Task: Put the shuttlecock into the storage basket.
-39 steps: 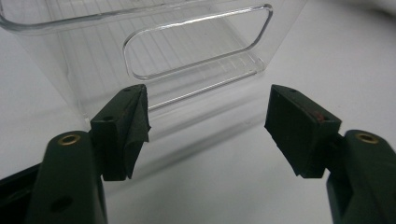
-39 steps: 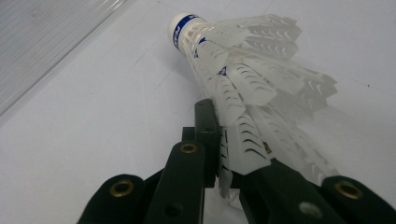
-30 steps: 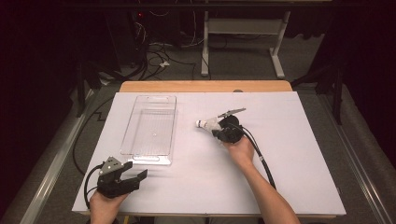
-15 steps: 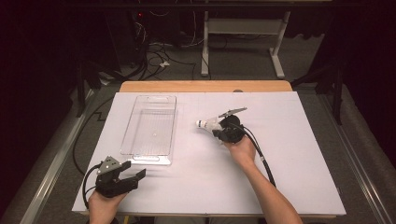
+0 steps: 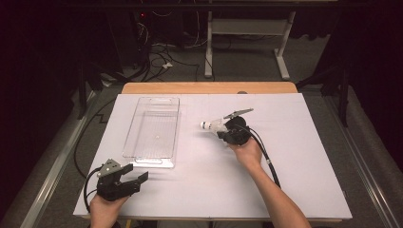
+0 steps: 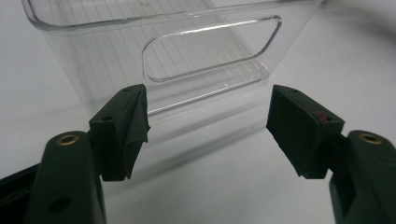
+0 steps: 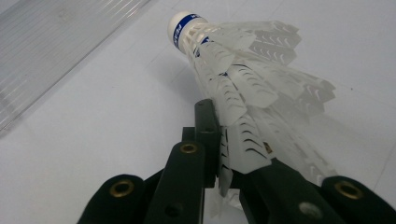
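1. Right now the big white rectangular tabletop [image 5: 304, 180] carries the whole scene, with a strip of bare wood along its far edge, and apart from one container and the two grippers nothing else sits on it.

2. Next in size is the long clear plastic bin with ribbed floor and cut-out handle slots [image 5: 153, 127], lying on the left half of the board. It looks empty from above, so by my reading nothing has been dropped in yet.

3. Down at the near left corner, the left gripper [image 5: 134, 179] sits low by the table edge, its jaws spread wide with nothing between them. Its own camera stares straight at the bin's near end wall [image 6: 187, 60], close but not touching. It seems to be waiting, perhaps ready to steady the bin.

4. Over in the middle, the right gripper [image 5: 223, 130] is clamped tight on the skirt of the small white plastic shuttlecock with a blue band round its cork [image 7: 243, 88]. Its jaws pinch the feather vanes near their flared end.

5. That shuttlecock [image 5: 211, 126] points its cork towards the bin, just right of the bin's long side and apart from it. Whether it rests on the board or rides just above it, I cannot tell.

6. So the score, as I judge it: the pick-up is done, the grip looks secure. What remains is carrying it over the rim and releasing inside.
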